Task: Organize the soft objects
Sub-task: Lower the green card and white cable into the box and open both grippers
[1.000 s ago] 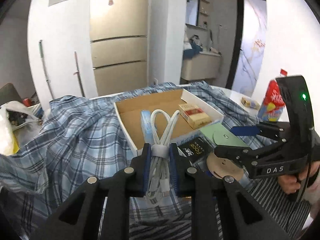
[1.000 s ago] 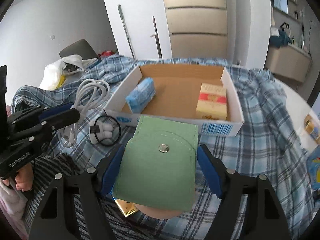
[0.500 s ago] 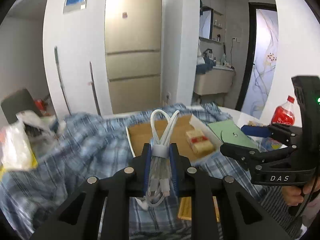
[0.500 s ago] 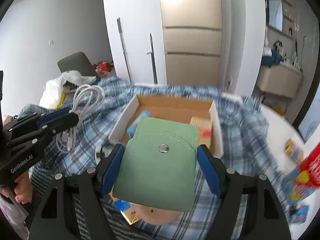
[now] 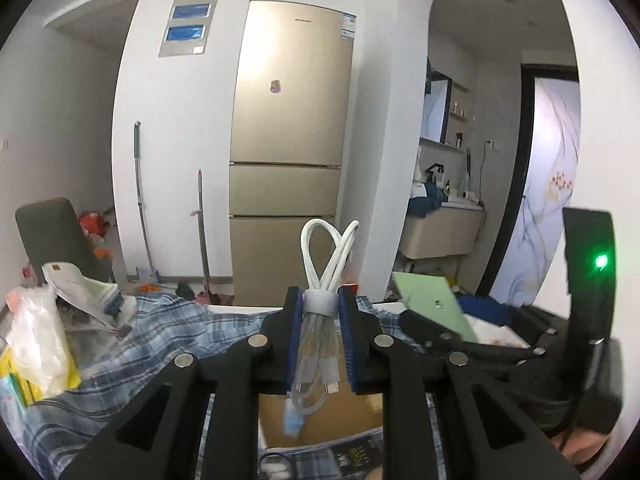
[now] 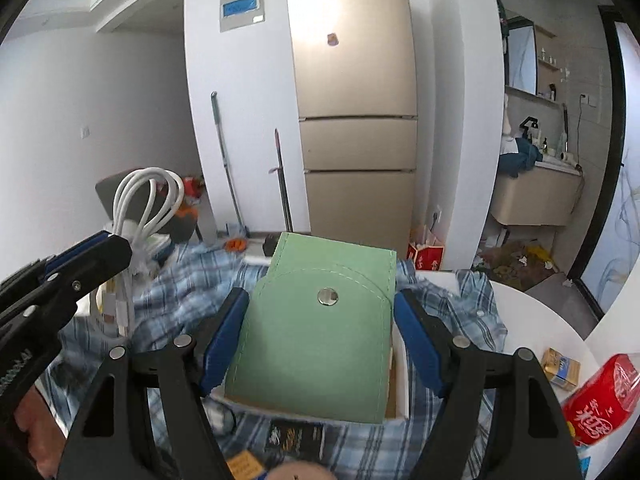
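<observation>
Left wrist: cardboard box (image 5: 320,420) under clamped cable (image 5: 320,320)

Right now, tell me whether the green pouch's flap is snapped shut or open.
Shut, it seems: the green pouch flap lies flat, its snap button over the front.

The cable bundle (image 5: 325,280) at frame centre is white, bound by a pale grey strap. The pouch (image 6: 320,328) is mint green with a silver snap. Low in both frames, the cloth (image 5: 132,344) is blue-and-white plaid. The fridge (image 5: 288,152) behind is champagne gold, and the bottle (image 6: 600,400) at lower right is red.
</observation>
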`<state>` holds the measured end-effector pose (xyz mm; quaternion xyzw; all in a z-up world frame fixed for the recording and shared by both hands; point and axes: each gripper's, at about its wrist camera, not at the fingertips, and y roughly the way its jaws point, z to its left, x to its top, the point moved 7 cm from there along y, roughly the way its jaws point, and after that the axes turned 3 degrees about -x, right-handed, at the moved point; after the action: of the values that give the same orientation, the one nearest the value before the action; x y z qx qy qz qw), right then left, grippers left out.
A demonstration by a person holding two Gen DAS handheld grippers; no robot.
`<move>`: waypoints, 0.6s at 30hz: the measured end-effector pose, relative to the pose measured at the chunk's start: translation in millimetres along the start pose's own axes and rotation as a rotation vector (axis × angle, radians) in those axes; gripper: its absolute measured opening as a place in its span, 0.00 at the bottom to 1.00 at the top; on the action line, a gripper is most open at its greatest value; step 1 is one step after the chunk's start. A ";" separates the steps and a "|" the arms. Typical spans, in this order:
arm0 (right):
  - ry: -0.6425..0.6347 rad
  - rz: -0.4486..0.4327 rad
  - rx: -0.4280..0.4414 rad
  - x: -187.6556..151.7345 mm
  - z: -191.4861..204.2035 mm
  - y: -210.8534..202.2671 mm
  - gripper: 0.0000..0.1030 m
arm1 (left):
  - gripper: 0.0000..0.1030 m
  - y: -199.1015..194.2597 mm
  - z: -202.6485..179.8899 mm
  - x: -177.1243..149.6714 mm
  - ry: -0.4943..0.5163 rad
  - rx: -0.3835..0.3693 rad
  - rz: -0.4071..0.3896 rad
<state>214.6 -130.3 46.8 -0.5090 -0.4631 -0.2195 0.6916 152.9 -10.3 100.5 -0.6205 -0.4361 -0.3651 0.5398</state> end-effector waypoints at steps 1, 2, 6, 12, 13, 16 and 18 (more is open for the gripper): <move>0.007 -0.001 0.004 1.7 -0.3 4.3 0.71 | 0.19 2.9 1.0 -1.5 -0.010 0.000 0.005; 0.014 0.002 0.006 1.0 -1.1 9.1 0.71 | 0.19 7.4 2.1 -3.9 -0.014 0.004 0.012; 0.034 0.037 0.021 -14.7 -1.9 34.8 0.72 | 0.19 28.7 6.9 -21.1 0.001 0.034 0.063; 0.029 0.129 0.011 -53.8 -1.8 83.5 0.72 | 0.19 63.4 22.2 -55.9 -0.010 0.045 0.146; 0.027 0.141 0.008 -61.0 -1.5 91.4 0.72 | 0.19 68.9 25.2 -59.9 -0.017 0.045 0.153; 0.022 0.182 0.002 -78.8 -1.6 110.0 0.72 | 0.19 88.4 38.6 -73.1 -0.031 0.070 0.163; 0.011 0.212 0.011 -88.9 1.1 120.2 0.72 | 0.19 99.9 46.6 -82.8 -0.049 0.058 0.184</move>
<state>265.1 -97.8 -90.2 -0.5502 -0.4041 -0.1453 0.7162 216.4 19.9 -18.1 -0.6506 -0.4009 -0.2860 0.5781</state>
